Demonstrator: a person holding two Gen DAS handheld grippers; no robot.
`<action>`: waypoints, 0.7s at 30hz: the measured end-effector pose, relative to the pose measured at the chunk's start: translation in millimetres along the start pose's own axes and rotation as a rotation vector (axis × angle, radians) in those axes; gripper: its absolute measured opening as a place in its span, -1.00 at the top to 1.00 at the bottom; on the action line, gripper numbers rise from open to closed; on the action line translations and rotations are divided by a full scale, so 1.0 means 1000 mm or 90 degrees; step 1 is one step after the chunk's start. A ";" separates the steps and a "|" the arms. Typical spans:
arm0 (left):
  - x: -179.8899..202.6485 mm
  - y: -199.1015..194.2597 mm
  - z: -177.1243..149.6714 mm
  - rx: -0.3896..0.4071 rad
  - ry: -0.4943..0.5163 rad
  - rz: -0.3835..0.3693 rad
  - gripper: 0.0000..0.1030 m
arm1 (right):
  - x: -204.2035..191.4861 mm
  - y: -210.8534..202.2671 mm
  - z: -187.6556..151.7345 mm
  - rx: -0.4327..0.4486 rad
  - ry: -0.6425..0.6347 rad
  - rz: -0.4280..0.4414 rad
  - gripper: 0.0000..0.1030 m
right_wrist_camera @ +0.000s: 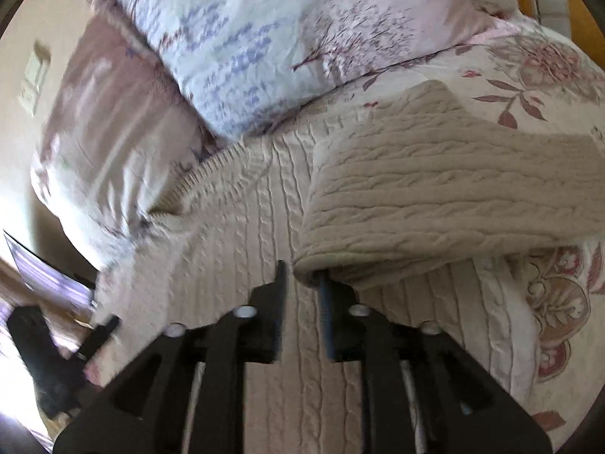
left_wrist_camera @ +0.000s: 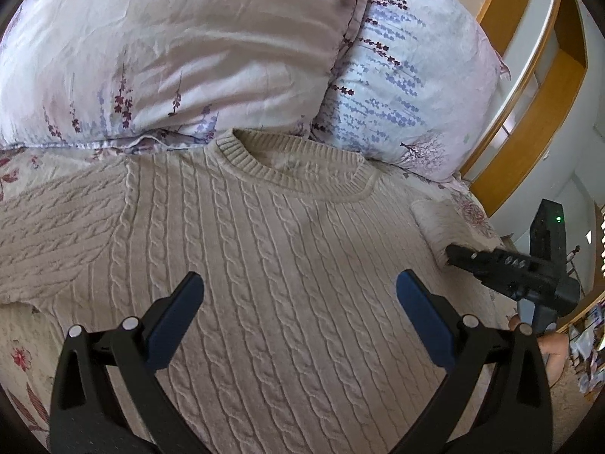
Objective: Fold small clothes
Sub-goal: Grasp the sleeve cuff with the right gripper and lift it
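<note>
A beige cable-knit sweater point(left_wrist_camera: 287, 249) lies flat on the bed, neck toward the pillows. My left gripper point(left_wrist_camera: 298, 291) is open above the sweater's chest and holds nothing. My right gripper point(right_wrist_camera: 302, 283) is nearly closed, its fingers pinching the cuff edge of the right sleeve point(right_wrist_camera: 435, 196), which is lifted and folded over toward the body. The right gripper point(left_wrist_camera: 453, 253) also shows in the left wrist view, at the sweater's right edge. The left sleeve point(left_wrist_camera: 56, 223) lies spread out to the left.
Two floral pillows point(left_wrist_camera: 181, 49) point(left_wrist_camera: 408, 75) lie beyond the sweater's neck. A floral quilt point(right_wrist_camera: 548, 302) covers the bed. A wooden headboard or shelf point(left_wrist_camera: 537, 87) stands at the right. The bed's edge falls off at the right of the left wrist view.
</note>
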State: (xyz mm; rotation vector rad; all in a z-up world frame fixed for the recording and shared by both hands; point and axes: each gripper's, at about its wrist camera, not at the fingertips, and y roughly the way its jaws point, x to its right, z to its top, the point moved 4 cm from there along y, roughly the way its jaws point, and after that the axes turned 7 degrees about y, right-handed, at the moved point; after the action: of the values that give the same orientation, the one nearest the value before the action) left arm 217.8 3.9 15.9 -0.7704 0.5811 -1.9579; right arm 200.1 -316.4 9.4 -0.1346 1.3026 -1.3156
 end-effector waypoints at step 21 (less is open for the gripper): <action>-0.047 -0.006 -0.007 -0.016 -0.150 -0.039 -0.77 | -0.045 -0.061 0.039 0.224 -0.100 -0.087 0.80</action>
State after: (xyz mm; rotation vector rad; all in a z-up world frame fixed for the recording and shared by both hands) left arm 226.6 48.4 1.8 -1.0288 0.4443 -1.8832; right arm 203.8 -326.7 94.2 -0.0800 0.9277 -1.5980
